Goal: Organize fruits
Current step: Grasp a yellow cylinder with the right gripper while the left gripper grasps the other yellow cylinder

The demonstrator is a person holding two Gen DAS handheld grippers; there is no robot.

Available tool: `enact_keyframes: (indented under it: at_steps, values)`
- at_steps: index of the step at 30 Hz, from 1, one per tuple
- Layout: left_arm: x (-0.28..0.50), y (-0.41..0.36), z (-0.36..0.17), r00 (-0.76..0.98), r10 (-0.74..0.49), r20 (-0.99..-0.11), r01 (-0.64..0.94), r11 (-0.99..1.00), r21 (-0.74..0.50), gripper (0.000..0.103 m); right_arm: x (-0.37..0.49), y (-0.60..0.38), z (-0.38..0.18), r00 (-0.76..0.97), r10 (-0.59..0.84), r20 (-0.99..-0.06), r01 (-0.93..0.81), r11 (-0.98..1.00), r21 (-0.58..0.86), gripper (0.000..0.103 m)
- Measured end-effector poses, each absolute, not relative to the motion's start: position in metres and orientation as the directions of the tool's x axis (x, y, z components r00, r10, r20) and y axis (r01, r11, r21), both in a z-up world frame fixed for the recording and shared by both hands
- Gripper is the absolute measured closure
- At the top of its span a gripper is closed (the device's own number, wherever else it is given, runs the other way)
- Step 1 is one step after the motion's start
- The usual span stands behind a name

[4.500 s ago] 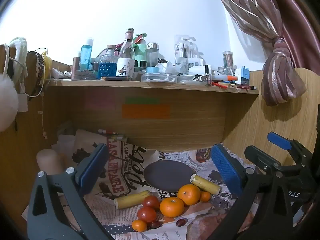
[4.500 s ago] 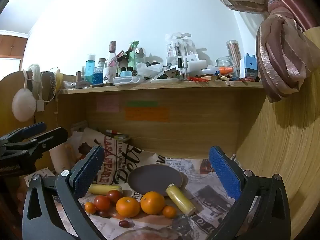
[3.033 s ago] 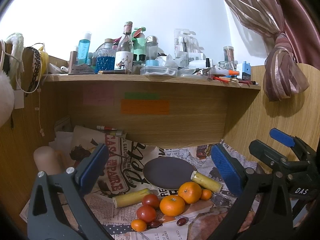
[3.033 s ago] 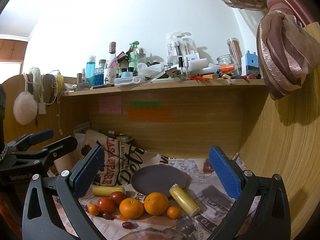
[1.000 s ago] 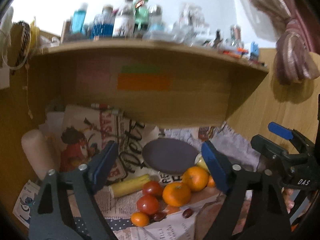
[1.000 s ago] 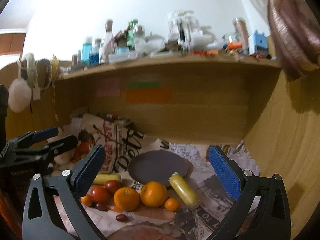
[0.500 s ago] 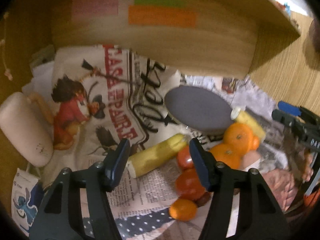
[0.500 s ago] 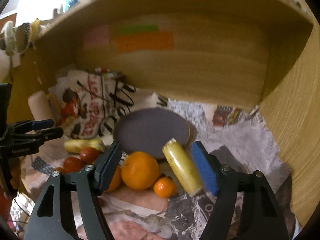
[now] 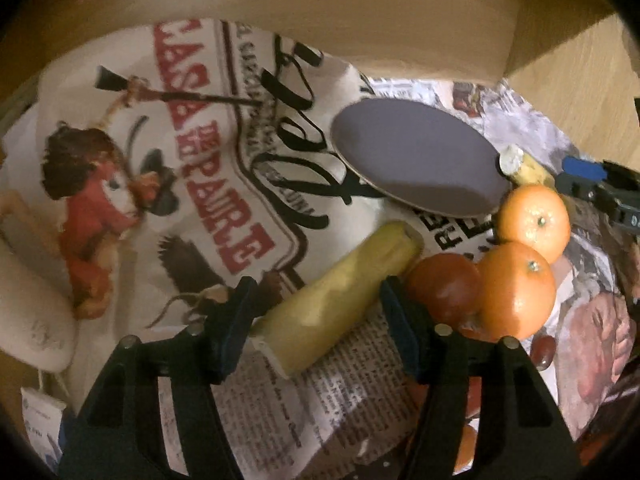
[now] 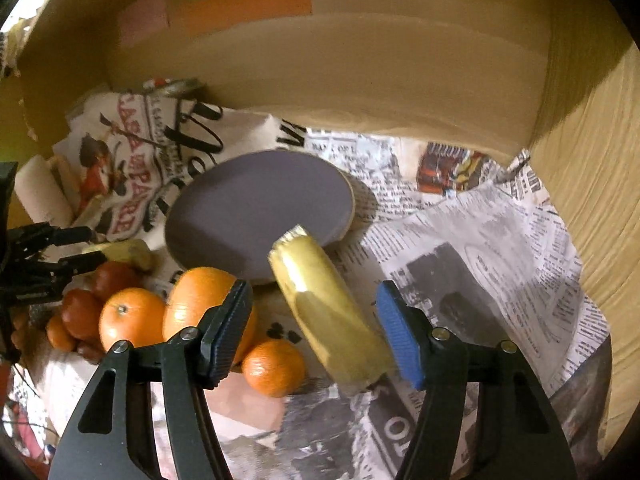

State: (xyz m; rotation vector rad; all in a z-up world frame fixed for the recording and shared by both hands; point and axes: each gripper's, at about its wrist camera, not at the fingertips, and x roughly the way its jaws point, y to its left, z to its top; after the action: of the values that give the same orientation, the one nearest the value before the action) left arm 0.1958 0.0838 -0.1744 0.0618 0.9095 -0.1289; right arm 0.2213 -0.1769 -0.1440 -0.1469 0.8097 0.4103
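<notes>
Newspaper (image 10: 500, 240) covers the wooden desk (image 10: 592, 184), with a printed cloth (image 9: 192, 152) over its left side. On the paper: a grey plate (image 10: 256, 216), two yellow pieces (image 10: 328, 312) (image 9: 336, 296), oranges (image 9: 516, 292) and tomatoes (image 9: 444, 288) bunched together, touching.

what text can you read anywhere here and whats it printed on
"CASA" over "DE PAPEL"-style red letters, only partly legible, on the cartoon cloth.
Large black script, not clearly readable, on that cloth.
"RE", cut-off bold black letters, on the newspaper below the grey plate.
"TO", partial, on the newspaper in the right wrist view.
Fine newspaper columns: too small and blurred.
Sticky notes: no readable writing.
</notes>
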Motion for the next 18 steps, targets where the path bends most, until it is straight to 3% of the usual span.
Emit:
enact_keyframes:
  at_steps: [8, 10, 13, 18]
  values:
    - [0.216, 0.087, -0.18, 0.586, -0.12, -0.801, 0.15, 0.988, -0.038, 0.034, 0.247, -0.178, -0.156, 0.548, 0.276, -0.79, -0.423, 0.906, 0.023, 0.042]
    - [0.221, 0.086, -0.182, 0.582, -0.121, -0.804, 0.149, 0.988, -0.04, 0.038, 0.254, -0.178, -0.159, 0.515, 0.297, -0.804, -0.435, 0.899, 0.053, 0.043]
    - [0.227, 0.085, -0.184, 0.577, -0.114, -0.808, 0.146, 0.989, -0.035, 0.044, 0.258, -0.175, -0.164, 0.491, 0.306, -0.816, -0.447, 0.892, 0.066, 0.053]
    - [0.237, 0.085, -0.19, 0.549, -0.105, -0.829, 0.137, 0.99, -0.035, 0.055, 0.261, -0.175, -0.165, 0.491, 0.298, -0.819, -0.443, 0.895, 0.06, 0.056]
